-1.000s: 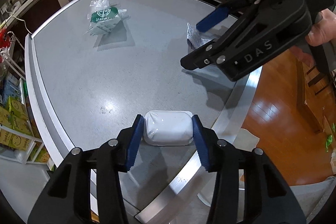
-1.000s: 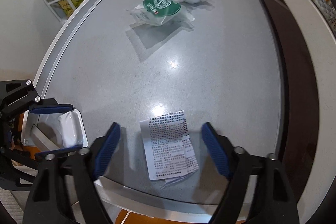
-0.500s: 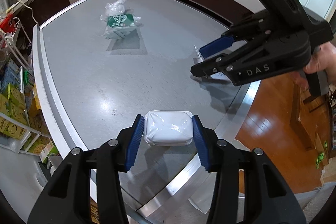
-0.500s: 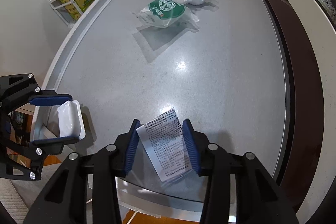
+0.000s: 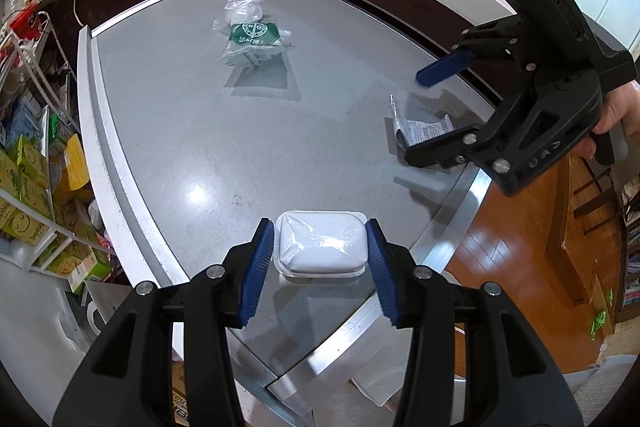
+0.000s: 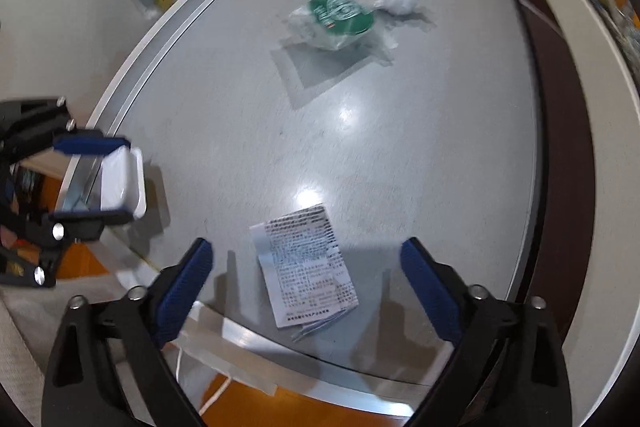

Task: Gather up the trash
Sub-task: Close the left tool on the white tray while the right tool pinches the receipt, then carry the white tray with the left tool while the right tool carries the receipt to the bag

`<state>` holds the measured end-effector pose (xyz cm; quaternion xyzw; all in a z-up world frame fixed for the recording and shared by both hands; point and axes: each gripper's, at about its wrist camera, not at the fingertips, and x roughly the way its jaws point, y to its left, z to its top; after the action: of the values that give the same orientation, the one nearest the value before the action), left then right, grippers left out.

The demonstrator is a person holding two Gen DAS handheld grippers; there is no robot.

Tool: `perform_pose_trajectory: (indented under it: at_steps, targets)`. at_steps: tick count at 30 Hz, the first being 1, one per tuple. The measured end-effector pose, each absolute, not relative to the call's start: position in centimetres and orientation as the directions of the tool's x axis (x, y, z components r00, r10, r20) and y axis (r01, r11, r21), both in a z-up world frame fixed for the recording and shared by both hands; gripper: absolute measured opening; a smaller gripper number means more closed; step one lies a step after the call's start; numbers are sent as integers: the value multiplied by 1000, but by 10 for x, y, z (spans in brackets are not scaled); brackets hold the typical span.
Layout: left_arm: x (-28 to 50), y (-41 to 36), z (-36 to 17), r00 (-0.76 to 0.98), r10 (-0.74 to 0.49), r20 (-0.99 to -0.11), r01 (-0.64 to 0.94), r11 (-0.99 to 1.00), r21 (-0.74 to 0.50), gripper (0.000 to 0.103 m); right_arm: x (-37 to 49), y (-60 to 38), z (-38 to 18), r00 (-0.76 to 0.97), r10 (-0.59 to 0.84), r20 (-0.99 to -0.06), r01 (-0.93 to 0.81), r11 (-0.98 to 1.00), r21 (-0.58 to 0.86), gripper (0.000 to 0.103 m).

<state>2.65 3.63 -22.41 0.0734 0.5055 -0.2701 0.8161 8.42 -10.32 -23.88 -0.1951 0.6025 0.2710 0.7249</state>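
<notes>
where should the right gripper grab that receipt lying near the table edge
Take the receipt across its narrow width, coming straight down with the open right gripper straddling its long sides. It lies nearly flat on the table, so the fingers probably must press and pinch it into a ridge; the curled near end looks easiest to catch.

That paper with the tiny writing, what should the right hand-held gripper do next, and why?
Probably close on the white printed paper slip. The right hand-held gripper is wide open, the slip lies flat on the grey table between its blue pads, ungrasped.

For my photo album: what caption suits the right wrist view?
Open right gripper over a receipt; left gripper holds a white tray.
</notes>
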Motion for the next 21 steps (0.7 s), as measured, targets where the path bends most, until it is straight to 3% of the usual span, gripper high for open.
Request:
perform_pose_trajectory:
  at_steps: [7, 9, 13, 16, 21]
  targets:
    - [29, 39, -227, 338, -367, -866, 507, 847, -161, 48, 88, -86, -250, 57, 129, -990, -716, 696, 49, 71]
    - [29, 42, -226, 340, -367, -866, 501, 850, -163, 48, 90, -85, -253, 32, 141, -989, -720, 690, 76, 61]
    - [31, 45, -225, 340, -369, -865, 491, 854, -171, 48, 95, -84, -254, 21, 141, -990, -732, 676, 81, 58]
    - [32, 46, -225, 342, -366, -866, 490, 855, -169, 48, 100, -87, -254, 24, 144, -989, -727, 682, 82, 41]
    - [32, 44, -224, 345, -366, -864, 494, 854, -164, 48, 101, -89, -256, 12, 159, -987, -728, 679, 101, 39]
